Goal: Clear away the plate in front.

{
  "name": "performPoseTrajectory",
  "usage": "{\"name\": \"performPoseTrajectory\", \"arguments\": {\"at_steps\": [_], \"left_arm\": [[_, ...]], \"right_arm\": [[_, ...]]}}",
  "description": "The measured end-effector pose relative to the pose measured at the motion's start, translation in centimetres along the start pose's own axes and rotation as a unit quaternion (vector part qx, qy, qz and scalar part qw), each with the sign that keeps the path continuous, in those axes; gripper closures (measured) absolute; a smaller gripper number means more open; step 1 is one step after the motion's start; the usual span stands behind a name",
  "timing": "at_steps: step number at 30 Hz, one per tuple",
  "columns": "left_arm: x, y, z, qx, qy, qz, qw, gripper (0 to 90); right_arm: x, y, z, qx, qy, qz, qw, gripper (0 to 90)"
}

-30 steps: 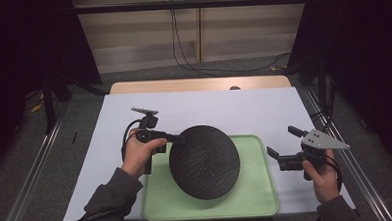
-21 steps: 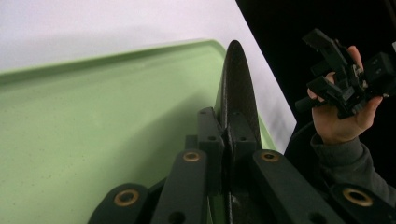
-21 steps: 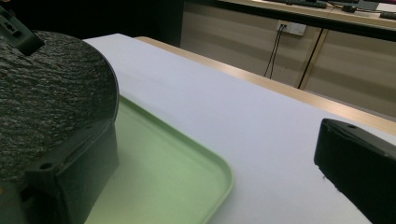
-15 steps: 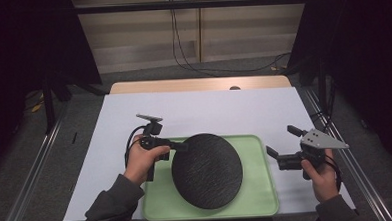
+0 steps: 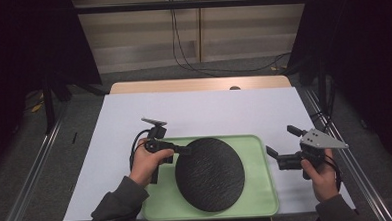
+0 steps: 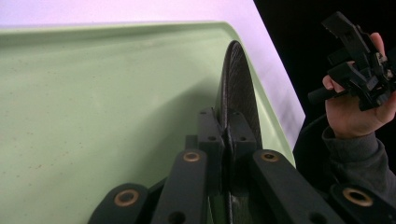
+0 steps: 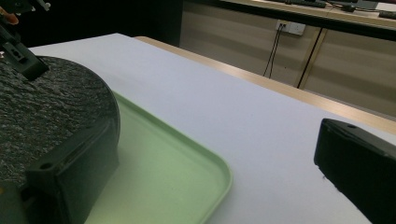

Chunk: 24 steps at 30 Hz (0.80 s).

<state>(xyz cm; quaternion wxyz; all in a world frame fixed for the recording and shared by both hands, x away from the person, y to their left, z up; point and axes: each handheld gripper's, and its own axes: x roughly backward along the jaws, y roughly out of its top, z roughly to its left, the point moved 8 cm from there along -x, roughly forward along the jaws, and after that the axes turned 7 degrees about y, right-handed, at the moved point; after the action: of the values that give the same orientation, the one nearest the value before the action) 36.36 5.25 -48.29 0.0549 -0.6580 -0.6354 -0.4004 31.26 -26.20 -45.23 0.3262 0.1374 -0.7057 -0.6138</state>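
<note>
A round black slate plate (image 5: pixel 210 173) with a rough top lies over the green tray (image 5: pixel 260 198), covering its middle. My left gripper (image 5: pixel 184 150) is shut on the plate's upper left rim. In the left gripper view its jaws pinch the plate's edge (image 6: pixel 238 88) over the tray floor (image 6: pixel 93 93). My right gripper (image 5: pixel 284 142) stands open beside the tray's right rim, apart from the plate. In the right gripper view the plate (image 7: pixel 37 107) sits a little above the tray (image 7: pixel 187 163), with the left gripper's tip (image 7: pixel 23 63) on it.
The tray rests on a white sheet (image 5: pixel 209 110) that covers the table, with bare wood (image 5: pixel 198 84) at the far edge. Metal rails (image 5: pixel 31 172) run along both sides. Cables hang by the back wall (image 5: pixel 181 36).
The left gripper has carried the plate a little right and toward the person, lower over the tray. The right gripper has hardly moved.
</note>
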Motion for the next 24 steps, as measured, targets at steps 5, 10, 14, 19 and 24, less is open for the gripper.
{"name": "performPoseTrajectory", "arguments": {"at_steps": [5,10,14,19,24], "left_arm": [[0.0,0.0,0.0,-0.013,0.0,-0.01,0.9999,87.0],[-0.3,0.2,0.1,-0.007,-0.001,-0.021,0.9997,87.3],[-0.5,0.1,0.7,0.001,-0.003,-0.022,0.9998,87.2],[-0.9,0.2,1.0,0.008,0.001,-0.028,0.9996,86.6],[-1.2,0.1,1.5,-0.003,0.023,-0.024,0.9994,83.4]], "right_arm": [[-0.1,0.0,0.2,0.0,0.002,0.002,1.0,0.0],[-0.2,0.0,0.3,0.003,0.001,0.004,1.0,0.0],[-0.3,0.0,0.4,0.004,0.006,0.004,1.0,0.0],[-0.2,0.1,0.3,0.005,0.009,0.001,0.9999,0.0],[-0.4,0.1,0.4,0.005,0.009,0.002,0.9999,0.0]]}}
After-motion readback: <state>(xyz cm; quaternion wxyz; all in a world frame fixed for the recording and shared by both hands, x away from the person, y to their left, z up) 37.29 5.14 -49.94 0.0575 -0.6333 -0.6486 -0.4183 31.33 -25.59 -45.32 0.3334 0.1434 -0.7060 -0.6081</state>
